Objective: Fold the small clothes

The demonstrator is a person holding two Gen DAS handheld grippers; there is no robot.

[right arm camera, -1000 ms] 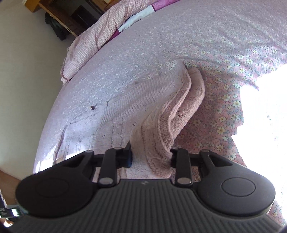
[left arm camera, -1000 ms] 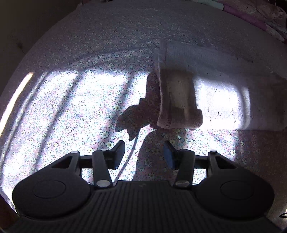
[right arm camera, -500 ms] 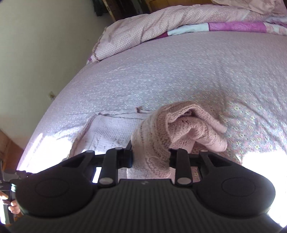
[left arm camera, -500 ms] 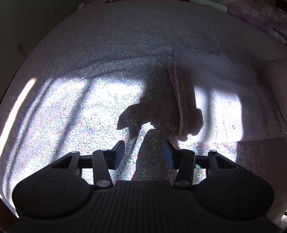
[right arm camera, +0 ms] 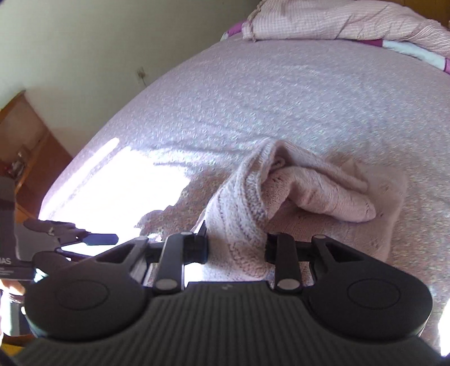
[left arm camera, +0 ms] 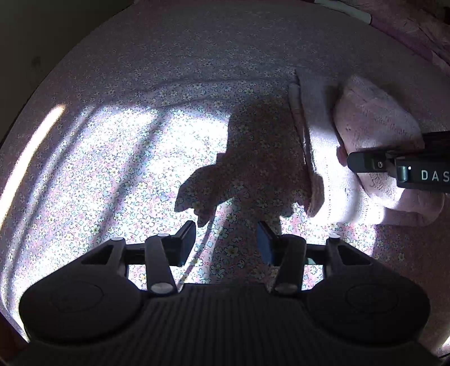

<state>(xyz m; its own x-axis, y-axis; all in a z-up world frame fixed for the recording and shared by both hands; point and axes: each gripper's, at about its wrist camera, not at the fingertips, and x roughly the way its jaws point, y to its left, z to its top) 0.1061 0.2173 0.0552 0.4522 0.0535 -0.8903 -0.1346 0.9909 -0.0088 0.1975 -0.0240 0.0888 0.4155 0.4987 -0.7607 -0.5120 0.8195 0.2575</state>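
Note:
A pale pink knitted garment (right arm camera: 315, 197) lies partly folded on the flowered bedsheet (right arm camera: 253, 98). My right gripper (right arm camera: 236, 245) is shut on a bunched edge of it and holds that part lifted over the rest. In the left wrist view the garment (left arm camera: 374, 124) is at the far right, and the right gripper (left arm camera: 393, 166) comes in from the right edge over it. My left gripper (left arm camera: 225, 242) is open and empty, low over the sunlit sheet, to the left of the garment. It also shows in the right wrist view (right arm camera: 95, 239) at the left.
A checked pink quilt (right arm camera: 351, 19) is piled at the head of the bed. A cream wall (right arm camera: 84, 42) and wooden furniture (right arm camera: 25, 135) stand past the bed's left edge. Bright sun patches and shadows fall across the sheet (left arm camera: 112, 157).
My right gripper has carried the held edge of the garment leftward over the rest, doubling it over. It has entered the left wrist view. My left gripper stayed open and shifted a little left.

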